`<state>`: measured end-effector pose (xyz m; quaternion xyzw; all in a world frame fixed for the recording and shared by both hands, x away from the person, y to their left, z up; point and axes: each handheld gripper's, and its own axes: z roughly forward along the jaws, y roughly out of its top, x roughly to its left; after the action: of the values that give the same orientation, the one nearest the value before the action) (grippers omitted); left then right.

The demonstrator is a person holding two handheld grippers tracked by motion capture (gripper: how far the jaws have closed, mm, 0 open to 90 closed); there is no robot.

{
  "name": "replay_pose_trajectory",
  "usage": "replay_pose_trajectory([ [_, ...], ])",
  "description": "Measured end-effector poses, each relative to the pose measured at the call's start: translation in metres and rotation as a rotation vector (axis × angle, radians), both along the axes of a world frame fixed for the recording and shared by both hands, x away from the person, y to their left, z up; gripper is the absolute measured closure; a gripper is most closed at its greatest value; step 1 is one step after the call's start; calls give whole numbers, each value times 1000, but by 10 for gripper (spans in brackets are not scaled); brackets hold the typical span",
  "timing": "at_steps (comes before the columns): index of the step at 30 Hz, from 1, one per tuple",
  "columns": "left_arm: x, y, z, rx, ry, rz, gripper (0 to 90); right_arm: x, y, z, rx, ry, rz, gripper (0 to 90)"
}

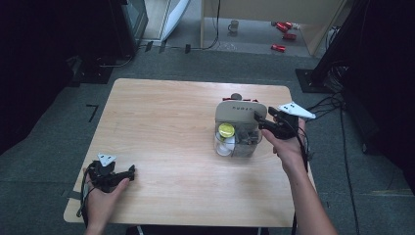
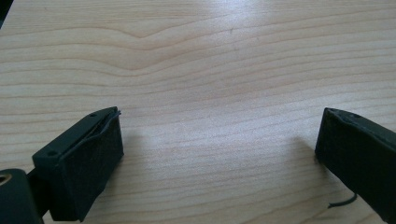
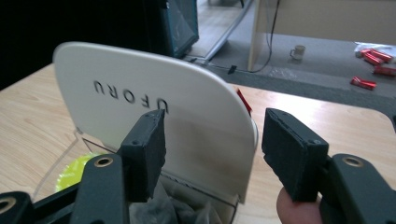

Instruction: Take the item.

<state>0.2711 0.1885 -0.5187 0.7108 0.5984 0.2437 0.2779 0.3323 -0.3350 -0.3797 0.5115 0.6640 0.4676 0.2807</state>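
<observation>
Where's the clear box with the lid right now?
In the high view the box sits right of the table's centre, lid raised, with the right gripper at its right edge.

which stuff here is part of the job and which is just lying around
In use: clear box with raised white lid, yellow cup inside, right gripper at the lid.
Lying about: left gripper idle on the table, mug and red cans on the floor.

mug point(image 1: 234, 25), red cans point(image 1: 284, 29), grey floor point(image 1: 342, 161)
</observation>
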Motion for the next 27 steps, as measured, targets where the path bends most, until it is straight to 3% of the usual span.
replay_pose_trajectory([
  [12, 0, 0, 0, -1, 0, 0, 11, 4, 1, 8, 20, 15, 39, 395],
  [23, 0, -1, 0, -3, -2, -1, 11, -14, 2, 3, 7, 30, 53, 374],
  [27, 0, -1, 0, -4, -1, -2, 11, -24, 0, -4, 29, 17, 65, 361],
])
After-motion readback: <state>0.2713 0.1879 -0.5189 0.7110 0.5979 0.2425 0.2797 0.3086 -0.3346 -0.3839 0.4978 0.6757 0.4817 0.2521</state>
